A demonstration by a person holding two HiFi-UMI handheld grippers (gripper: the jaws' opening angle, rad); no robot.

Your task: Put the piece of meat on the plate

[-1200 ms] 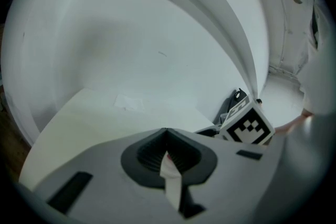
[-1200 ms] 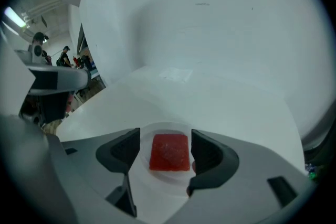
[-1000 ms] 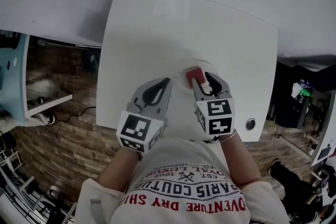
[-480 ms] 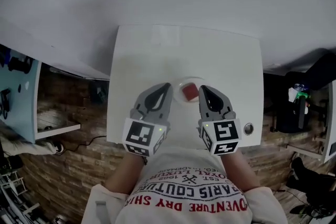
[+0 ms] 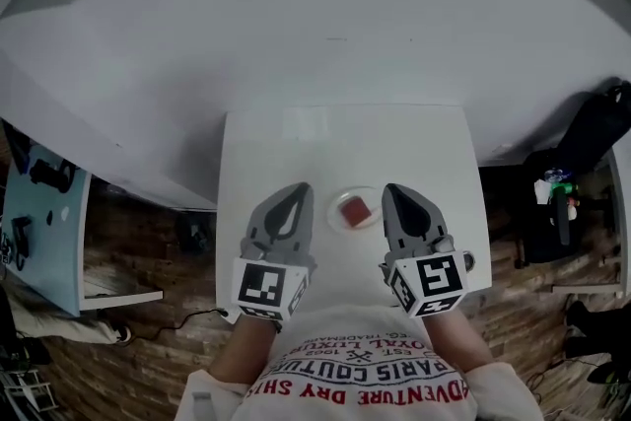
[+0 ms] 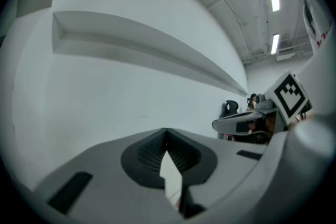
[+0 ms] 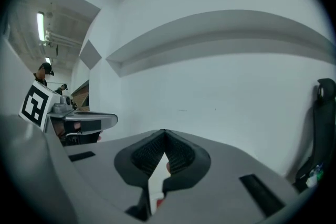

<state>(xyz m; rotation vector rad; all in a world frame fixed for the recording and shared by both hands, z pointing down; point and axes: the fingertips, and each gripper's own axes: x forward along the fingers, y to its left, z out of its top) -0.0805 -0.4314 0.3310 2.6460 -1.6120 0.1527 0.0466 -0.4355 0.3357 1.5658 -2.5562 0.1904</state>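
Observation:
A red piece of meat (image 5: pixel 356 209) lies on a small white plate (image 5: pixel 339 218) in the near half of the white table (image 5: pixel 296 148). My left gripper (image 5: pixel 300 188) hangs above the table just left of the plate, shut and empty. To the plate's right hovers my right gripper (image 5: pixel 392 189), also shut with nothing in it. In the left gripper view the jaw tips of the left gripper (image 6: pixel 167 131) meet against the bare wall. The right gripper view shows the same of the right gripper (image 7: pixel 164 134). Both point about level, well above the plate.
A white wall with a ledge (image 5: pixel 325 5) rises behind the table. A light-blue cabinet (image 5: pixel 35 212) stands at the left, and a dark bag and bottles (image 5: pixel 567 182) at the right. Brick-patterned floor (image 5: pixel 148 330) surrounds the table.
Both grippers have risen away from the table. The right gripper, which stood open at the meat on the plate, has drawn back and shut empty. The meat stays on the plate.

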